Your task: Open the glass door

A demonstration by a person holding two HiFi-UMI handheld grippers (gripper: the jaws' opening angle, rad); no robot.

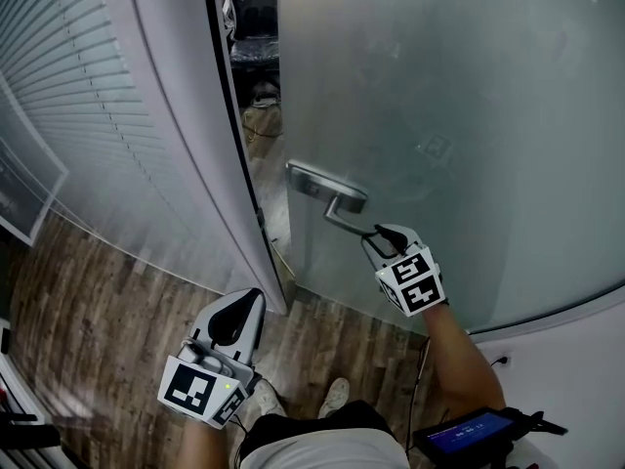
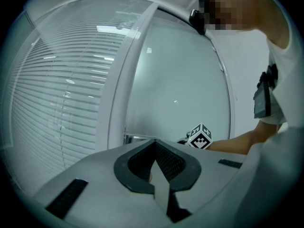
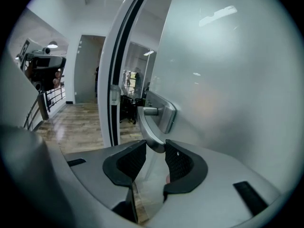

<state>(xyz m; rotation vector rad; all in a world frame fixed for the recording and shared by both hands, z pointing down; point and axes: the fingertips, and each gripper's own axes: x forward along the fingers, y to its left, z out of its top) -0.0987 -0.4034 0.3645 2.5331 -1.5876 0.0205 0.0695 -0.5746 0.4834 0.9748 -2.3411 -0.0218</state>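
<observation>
The right gripper [image 1: 379, 234] is clamped on the tip of the lever handle [image 1: 327, 191]; that handle sits on the frosted glass door [image 1: 469, 115], which stands ajar from its white frame [image 1: 195, 145]. The left gripper [image 1: 237, 313] is closed on nothing, below-left of the handle and well apart from it.

glass door [image 1: 469, 115]: frosted, smooth | handle [image 1: 327, 191]: brushed metal | floor [image 1: 93, 301]: glossy wood
</observation>
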